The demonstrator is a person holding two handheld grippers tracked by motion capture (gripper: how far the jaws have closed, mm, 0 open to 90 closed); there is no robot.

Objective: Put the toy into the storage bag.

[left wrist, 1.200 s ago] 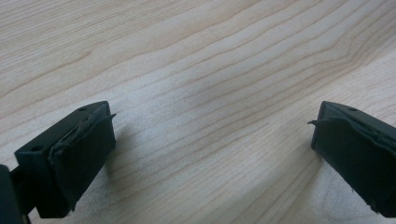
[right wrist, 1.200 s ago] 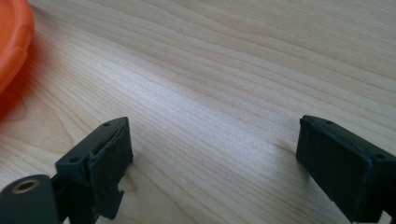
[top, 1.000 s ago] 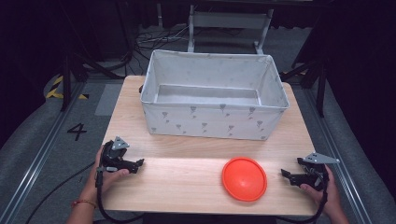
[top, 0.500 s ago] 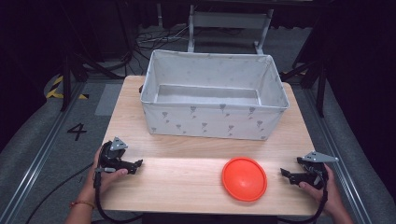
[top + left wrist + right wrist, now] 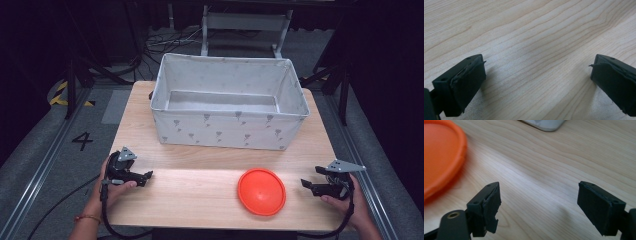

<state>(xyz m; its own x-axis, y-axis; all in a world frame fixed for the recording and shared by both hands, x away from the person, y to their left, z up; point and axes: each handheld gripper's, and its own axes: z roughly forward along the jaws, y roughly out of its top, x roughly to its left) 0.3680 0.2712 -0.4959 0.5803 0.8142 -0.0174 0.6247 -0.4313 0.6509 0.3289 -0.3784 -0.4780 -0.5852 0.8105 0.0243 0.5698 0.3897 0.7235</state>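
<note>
An orange round plate lies upside-down on the wooden table, toward the front right. My left gripper rests low at the table's front left, held by a hand, its jaws wide apart over bare wood. My right gripper sits at the front right edge, pointing left toward the plate, a short gap away. In the right gripper view the plate's rim lies just left of the open jaws, with nothing between them.
A large white fabric bin with a small grey print stands across the back half of the table; its corner shows at the top of the right gripper view. Dark floor, cables and a metal frame lie beyond the table.
The left gripper has slid slightly back toward the front edge of the table. The right gripper and the plate have stayed where they were.
</note>
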